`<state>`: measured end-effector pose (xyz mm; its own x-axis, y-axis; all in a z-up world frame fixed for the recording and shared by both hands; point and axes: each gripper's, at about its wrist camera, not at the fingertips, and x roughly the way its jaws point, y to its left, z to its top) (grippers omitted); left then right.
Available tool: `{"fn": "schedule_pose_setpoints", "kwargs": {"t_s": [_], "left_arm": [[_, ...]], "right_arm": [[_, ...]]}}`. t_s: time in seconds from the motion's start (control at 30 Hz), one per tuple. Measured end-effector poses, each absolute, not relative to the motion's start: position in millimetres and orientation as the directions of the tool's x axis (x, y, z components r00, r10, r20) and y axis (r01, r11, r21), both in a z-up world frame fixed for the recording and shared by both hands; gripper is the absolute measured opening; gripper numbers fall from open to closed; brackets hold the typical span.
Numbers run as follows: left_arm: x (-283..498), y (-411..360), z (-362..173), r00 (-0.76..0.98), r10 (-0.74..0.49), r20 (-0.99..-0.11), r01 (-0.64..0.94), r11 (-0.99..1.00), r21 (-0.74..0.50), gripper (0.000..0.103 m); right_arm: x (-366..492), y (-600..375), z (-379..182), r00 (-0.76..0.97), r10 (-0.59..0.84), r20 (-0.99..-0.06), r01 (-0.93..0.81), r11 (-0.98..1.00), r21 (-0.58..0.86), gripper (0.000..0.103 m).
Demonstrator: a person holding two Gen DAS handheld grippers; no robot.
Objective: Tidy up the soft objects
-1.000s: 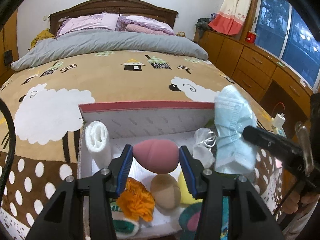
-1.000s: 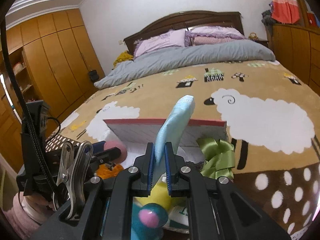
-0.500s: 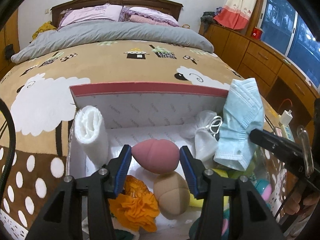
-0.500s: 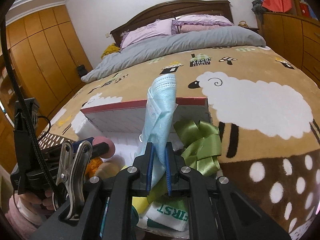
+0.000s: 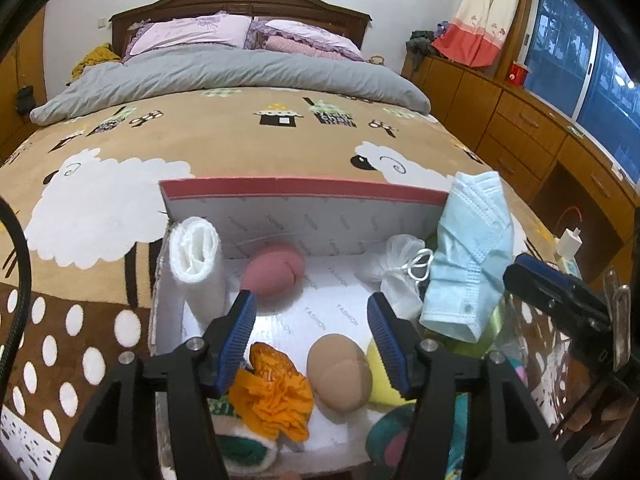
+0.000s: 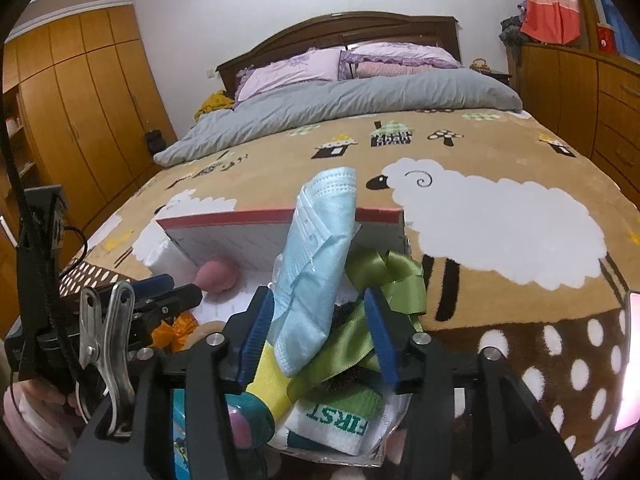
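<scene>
The right gripper (image 6: 318,336) has its jaws opening around the folded pale-blue face mask (image 6: 316,268), which stands upright at the right end of the red-rimmed white cardboard box (image 5: 304,192), probably propped there. The left gripper (image 5: 312,340) has its jaws opening and empty, the pink egg-shaped sponge (image 5: 274,268) lying just beyond them.

The teal plush (image 6: 248,416) lies half hidden behind the right gripper's (image 6: 318,336) frame.
</scene>
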<state>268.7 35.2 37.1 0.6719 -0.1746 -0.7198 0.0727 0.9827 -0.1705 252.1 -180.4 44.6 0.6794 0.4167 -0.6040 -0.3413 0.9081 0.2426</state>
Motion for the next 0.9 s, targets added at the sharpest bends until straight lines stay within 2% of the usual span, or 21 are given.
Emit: {"fn": "schedule_pose_setpoints", "kwargs": {"t_s": [0.13, 0.6, 0.9], "left_arm": [[256.1, 37.3, 47.9, 0.690, -0.179, -0.701, 0.071, 0.981, -0.180, 0.062], [198.0, 38.4, 77.8, 0.759, -0.109, -0.642, 0.022, 0.990, -0.142, 0.064], [160.2, 36.2, 83.0, 0.760, -0.099, -0.642, 0.008, 0.990, -0.142, 0.064]], "right_arm": [[243.7, -181.3, 52.4, 0.695, 0.414, -0.587, -0.343, 0.909, 0.236, 0.053], [201.2, -170.2, 69.4, 0.697, 0.441, -0.565, -0.379, 0.896, 0.233, 0.053], [163.8, -167.1, 74.7, 0.702, 0.447, -0.554, -0.391, 0.892, 0.224, 0.053]]}}
